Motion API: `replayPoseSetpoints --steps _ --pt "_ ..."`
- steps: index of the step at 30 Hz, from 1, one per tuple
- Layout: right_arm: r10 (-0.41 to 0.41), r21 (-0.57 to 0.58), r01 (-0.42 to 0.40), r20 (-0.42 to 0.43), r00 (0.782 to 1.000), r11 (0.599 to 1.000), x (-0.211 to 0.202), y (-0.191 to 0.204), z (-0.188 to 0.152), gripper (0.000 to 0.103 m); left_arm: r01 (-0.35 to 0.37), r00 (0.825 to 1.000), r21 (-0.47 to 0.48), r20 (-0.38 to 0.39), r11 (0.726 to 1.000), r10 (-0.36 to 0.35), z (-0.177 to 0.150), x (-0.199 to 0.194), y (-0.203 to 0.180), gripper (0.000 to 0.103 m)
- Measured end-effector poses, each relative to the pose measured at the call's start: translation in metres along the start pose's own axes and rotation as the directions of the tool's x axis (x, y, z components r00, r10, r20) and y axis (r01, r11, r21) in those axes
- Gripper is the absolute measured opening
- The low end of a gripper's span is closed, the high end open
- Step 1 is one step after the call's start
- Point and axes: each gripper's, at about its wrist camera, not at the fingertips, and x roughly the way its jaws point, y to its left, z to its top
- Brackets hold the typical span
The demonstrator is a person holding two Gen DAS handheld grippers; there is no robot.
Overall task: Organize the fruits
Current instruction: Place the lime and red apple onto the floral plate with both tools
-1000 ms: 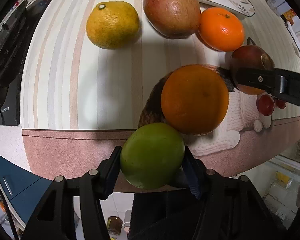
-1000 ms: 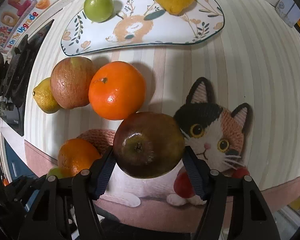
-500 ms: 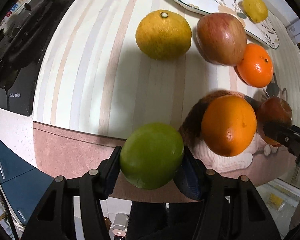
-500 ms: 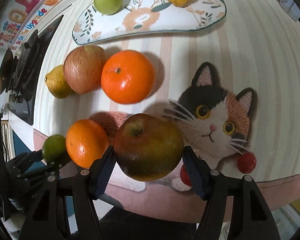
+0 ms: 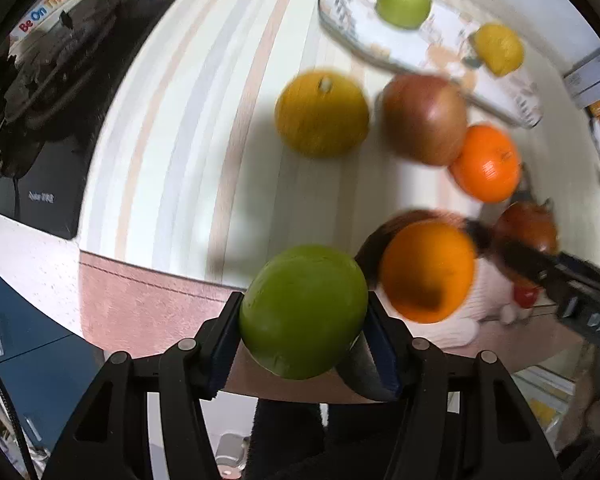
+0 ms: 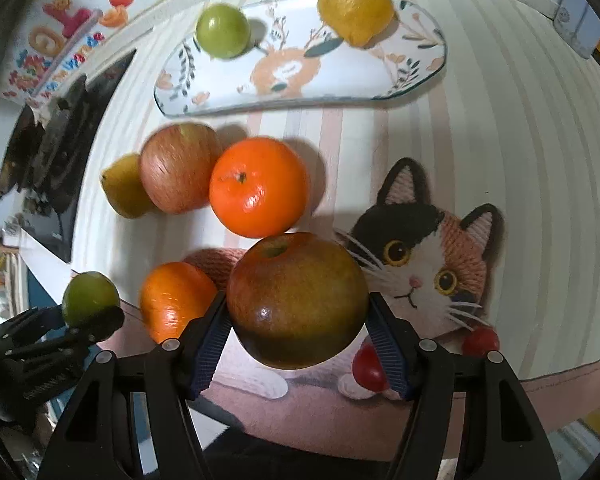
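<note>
My left gripper [image 5: 305, 340] is shut on a green fruit [image 5: 303, 311], held above the near edge of the striped mat; the same green fruit [image 6: 90, 298] shows at the lower left of the right wrist view. A dark red-brown apple [image 6: 297, 300] is clamped in my right gripper [image 6: 298, 322], above the cat picture. On the mat lie an orange [image 6: 174, 298], a brighter orange [image 6: 258, 187], a red apple [image 6: 179, 168] and a yellow citrus [image 5: 322, 114]. The patterned plate [image 6: 412, 76] at the back holds a small green fruit [image 6: 223, 31] and a lemon [image 6: 354, 8].
A black stove top [image 5: 60, 120] borders the mat on the left. Boxes [image 5: 596, 80] stand at the far right. The mat's pink front band [image 5: 140, 292] runs along the counter edge, with blue cabinet fronts [image 5: 24, 344] below.
The left gripper has risen and shifted left with the green fruit, so more of the plate and stove show. The right gripper kept nearly still with its apple.
</note>
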Motion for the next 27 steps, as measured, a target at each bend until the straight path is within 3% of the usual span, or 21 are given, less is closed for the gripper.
replayPoseSetpoints --steps 7,14,22,27 --pt "0.072 0.039 -0.076 0.093 0.993 0.996 -0.046 -0.009 0.025 0.069 0.099 0.987 0.015 0.122 0.995 -0.101 0.039 -0.073 -0.017 0.055" --pt "0.08 0.064 -0.091 0.16 0.984 0.994 -0.057 -0.007 0.092 0.069 0.123 0.976 0.031 0.179 0.992 -0.127 0.113 -0.089 -0.037 0.055" --pt "0.061 0.055 -0.067 0.116 0.991 0.996 -0.014 0.005 0.159 0.069 0.102 0.99 0.001 0.094 0.995 -0.102 0.216 -0.039 -0.03 0.055" --pt "0.05 0.041 -0.052 0.05 0.997 0.998 0.019 0.01 0.176 0.069 0.11 0.994 -0.027 -0.003 0.994 -0.11 0.237 0.002 -0.029 0.056"
